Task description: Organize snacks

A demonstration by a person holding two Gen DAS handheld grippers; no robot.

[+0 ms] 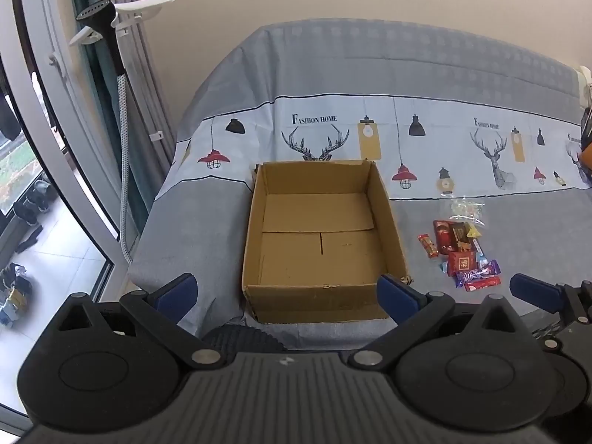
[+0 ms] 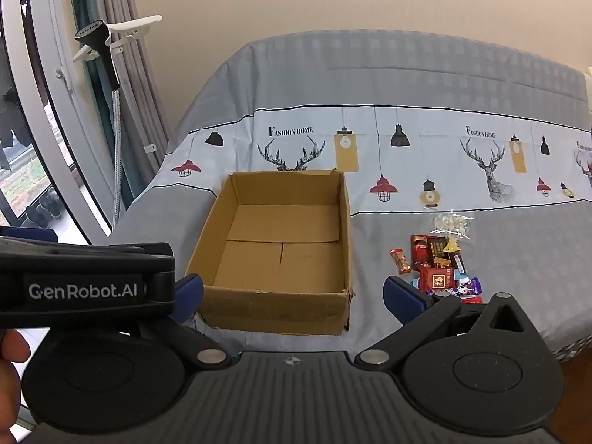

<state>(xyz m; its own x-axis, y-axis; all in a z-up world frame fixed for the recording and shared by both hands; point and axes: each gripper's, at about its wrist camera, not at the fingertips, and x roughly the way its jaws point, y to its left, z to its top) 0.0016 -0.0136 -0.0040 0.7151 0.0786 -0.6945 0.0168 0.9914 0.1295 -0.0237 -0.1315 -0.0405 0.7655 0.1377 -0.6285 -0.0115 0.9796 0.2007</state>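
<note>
An open, empty cardboard box [image 1: 318, 240] stands on the grey cloth-covered table [image 1: 407, 74]; it also shows in the right wrist view [image 2: 277, 255]. A pile of wrapped snacks [image 1: 460, 249] lies to the right of the box, with a clear bag of sweets at its far end; the pile also shows in the right wrist view [image 2: 442, 259]. My left gripper [image 1: 286, 292] is open and empty, near the box's front wall. My right gripper [image 2: 294, 294] is open and empty, at the table's front edge, to the right of the left one.
A garment steamer [image 1: 107, 37] on a pole stands left of the table by grey curtains and a window. The table's cloth has a printed band with deer and lamps [image 1: 370, 137]. The left gripper's body [image 2: 85, 285] shows at the left of the right wrist view.
</note>
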